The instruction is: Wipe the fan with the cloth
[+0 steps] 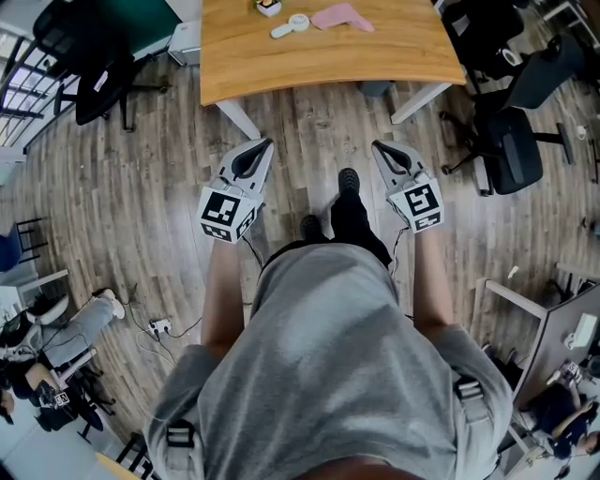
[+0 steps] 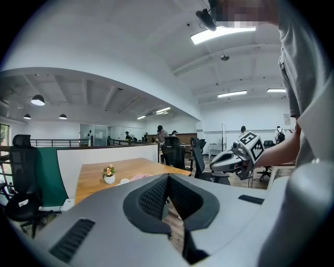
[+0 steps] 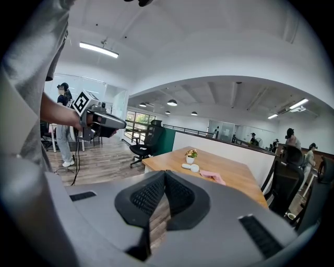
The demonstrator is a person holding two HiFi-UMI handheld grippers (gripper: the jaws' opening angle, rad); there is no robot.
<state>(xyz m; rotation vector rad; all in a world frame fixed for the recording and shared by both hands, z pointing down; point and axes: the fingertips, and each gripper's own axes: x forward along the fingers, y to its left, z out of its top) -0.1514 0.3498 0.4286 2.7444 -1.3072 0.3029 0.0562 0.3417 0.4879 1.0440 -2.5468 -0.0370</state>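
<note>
A small white hand-held fan (image 1: 289,25) lies on the wooden table (image 1: 375,56) ahead of me, with a pink cloth (image 1: 341,17) just to its right. My left gripper (image 1: 267,143) and right gripper (image 1: 378,145) are held side by side over the floor, short of the table's near edge. Both are shut with nothing between the jaws. The right gripper view shows the fan (image 3: 191,167) and the cloth (image 3: 212,176) far beyond the shut jaws. In the left gripper view the cloth (image 2: 140,177) peeks just above the jaws.
A small flower pot (image 1: 269,7) stands left of the fan. Black office chairs stand at the right (image 1: 511,141) and the far left (image 1: 103,75). White table legs (image 1: 239,117) slant down to the wooden floor. A person (image 1: 56,337) sits at the lower left.
</note>
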